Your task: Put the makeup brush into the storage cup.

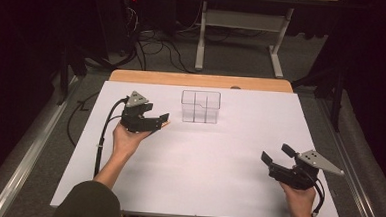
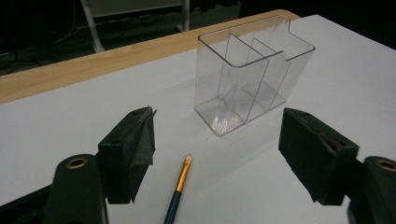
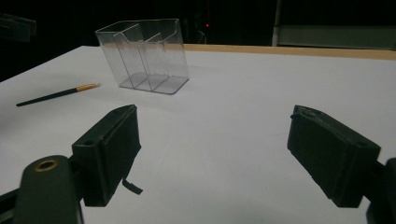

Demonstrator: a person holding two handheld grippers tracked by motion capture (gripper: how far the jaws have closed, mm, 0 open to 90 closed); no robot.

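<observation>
right gripper (image 3: 212,158): jaws wide apart, nothing between them, above white table (image 3: 243,116) | clear organizer (image 3: 144,56): upright, far left, divided into what look like three compartments, apparently empty | paintbrush (image 3: 58,94): flat on the table, left of organizer, near but not touching, gold ferrule and tip toward it | wooden edge (image 3: 289,50) at far side

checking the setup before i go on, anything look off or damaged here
One small thing: a strip of black padding hangs loose from the right gripper. Otherwise the clear organizer stands upright and empty, and the paintbrush lies flat.
</observation>
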